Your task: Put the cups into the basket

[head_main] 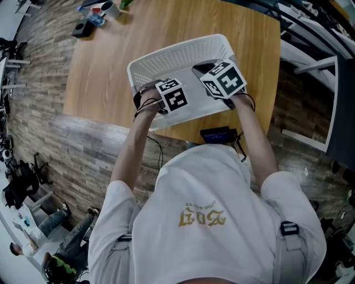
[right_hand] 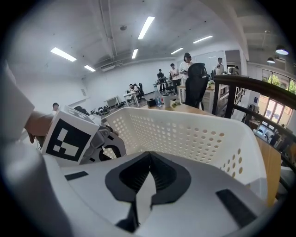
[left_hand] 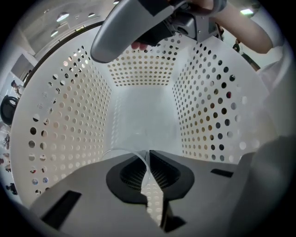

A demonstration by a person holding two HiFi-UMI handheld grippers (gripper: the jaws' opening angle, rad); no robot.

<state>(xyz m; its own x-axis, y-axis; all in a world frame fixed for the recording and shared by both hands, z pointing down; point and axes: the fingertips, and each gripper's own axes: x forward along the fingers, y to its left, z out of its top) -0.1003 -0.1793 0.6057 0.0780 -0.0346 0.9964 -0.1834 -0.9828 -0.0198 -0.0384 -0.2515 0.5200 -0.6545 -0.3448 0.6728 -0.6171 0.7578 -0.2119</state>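
A white perforated basket (head_main: 183, 52) stands on the wooden table (head_main: 105, 72). Both grippers reach into it over its near rim. My left gripper (head_main: 166, 91) is inside the basket's near left part. In the left gripper view its jaws (left_hand: 148, 166) are shut on the thin rim of a clear plastic cup (left_hand: 121, 153), above the basket floor (left_hand: 143, 115). My right gripper (head_main: 219, 77) is over the near right part. In the right gripper view its jaws (right_hand: 148, 173) are shut with nothing seen between them, facing the basket wall (right_hand: 185, 134).
Small items (head_main: 97, 11) lie at the table's far left corner. A black device (head_main: 216, 135) sits at the near table edge. The right gripper's grey body (left_hand: 129, 32) hangs over the basket in the left gripper view. A dark railing (right_hand: 259, 92) runs at the right.
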